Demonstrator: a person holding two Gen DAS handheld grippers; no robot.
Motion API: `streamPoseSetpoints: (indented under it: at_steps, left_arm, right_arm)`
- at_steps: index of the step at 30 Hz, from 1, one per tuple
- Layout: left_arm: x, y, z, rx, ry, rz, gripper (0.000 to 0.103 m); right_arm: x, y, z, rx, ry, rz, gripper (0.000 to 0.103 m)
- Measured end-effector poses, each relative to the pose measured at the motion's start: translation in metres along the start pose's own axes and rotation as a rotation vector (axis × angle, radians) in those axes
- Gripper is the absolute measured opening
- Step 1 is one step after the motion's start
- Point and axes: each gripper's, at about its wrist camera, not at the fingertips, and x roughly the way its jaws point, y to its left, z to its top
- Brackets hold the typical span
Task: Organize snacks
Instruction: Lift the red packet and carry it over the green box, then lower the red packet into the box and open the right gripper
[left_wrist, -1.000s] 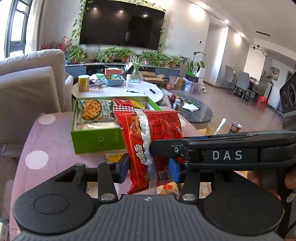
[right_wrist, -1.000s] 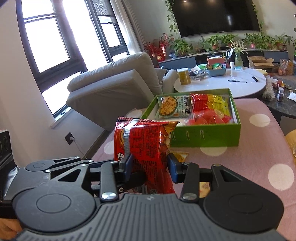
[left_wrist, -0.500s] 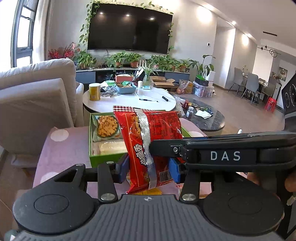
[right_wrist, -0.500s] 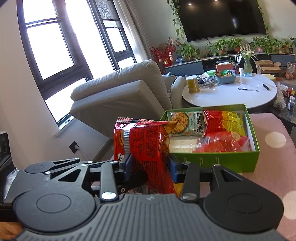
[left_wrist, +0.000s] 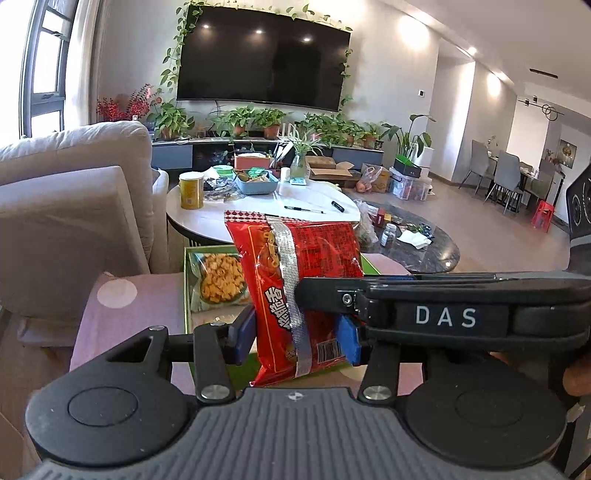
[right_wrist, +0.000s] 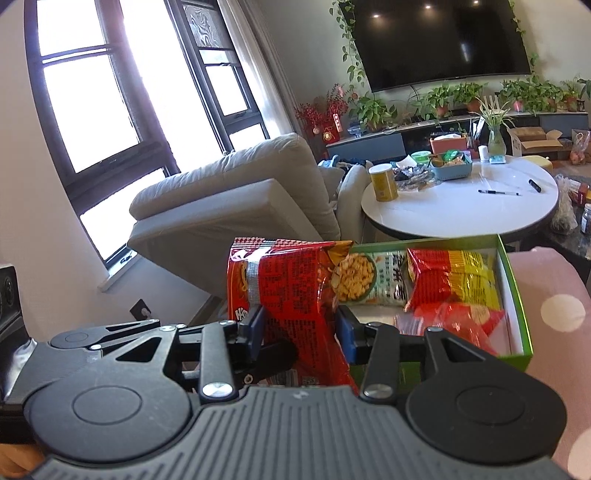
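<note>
Both the left tool (left_wrist: 297, 334) and the right tool (right_wrist: 301, 328) pinch one red snack bag (left_wrist: 295, 280), held upright above the near end of the green box (right_wrist: 515, 291). Inside that box lie a green cracker packet (right_wrist: 369, 278) and a red-and-yellow packet (right_wrist: 454, 277); the box stands on the pink dotted worktop (right_wrist: 554, 295).

White letters "DAS" stand on a black label on the right tool (left_wrist: 441, 316), seen crossing the left wrist view. The red bag (left_wrist: 295, 280) carries white Chinese characters beside its silver seam, not clear enough to read, and a barcode with unreadable digits near its lower edge. In the right wrist view the green packet (right_wrist: 373, 277) shows large Chinese characters, also illegible.
</note>
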Motion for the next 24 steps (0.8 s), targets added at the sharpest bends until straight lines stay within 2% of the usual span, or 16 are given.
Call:
streamPoseSetpoints:
  at_steps: [10, 24]
  left_arm:
    - [0.044, 0.025, 0.012, -0.021, 0.025, 0.003, 0.043]
    - [0.094, 0.049, 0.008, -0.047, 0.088, 0.008, 0.043]
  right_arm:
    - [0.037, -0.016, 0.011, 0.033, -0.004, -0.007, 0.043]
    - [0.084, -0.035, 0.009, 0.084, 0.042, -0.019, 0.043]
